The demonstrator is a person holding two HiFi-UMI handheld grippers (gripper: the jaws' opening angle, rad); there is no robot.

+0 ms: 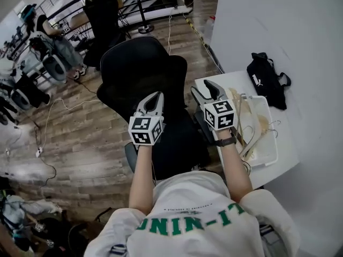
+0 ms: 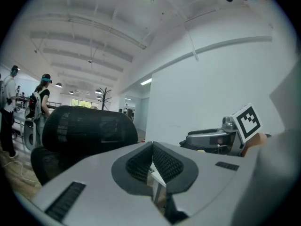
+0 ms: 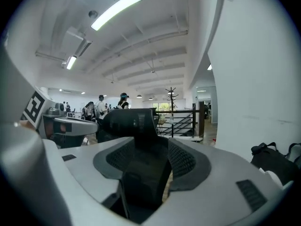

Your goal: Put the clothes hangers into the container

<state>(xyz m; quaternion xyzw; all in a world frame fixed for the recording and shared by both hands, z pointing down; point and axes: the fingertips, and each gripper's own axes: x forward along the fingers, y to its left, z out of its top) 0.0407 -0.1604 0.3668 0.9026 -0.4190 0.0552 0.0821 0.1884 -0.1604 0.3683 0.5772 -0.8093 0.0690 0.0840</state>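
1. A white worktop (image 1: 224, 82) is seen at the right of the head view.
2. 2 things are carried directly on it.
3. A white container (image 1: 271, 153) is set along its middle.
4. A black bag (image 1: 266, 80) is laid just beyond the container, at the far end.

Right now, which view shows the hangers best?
Head view: the hangers lie in the white container on the table, seen from above. Neither gripper view shows them; both look out across the room.
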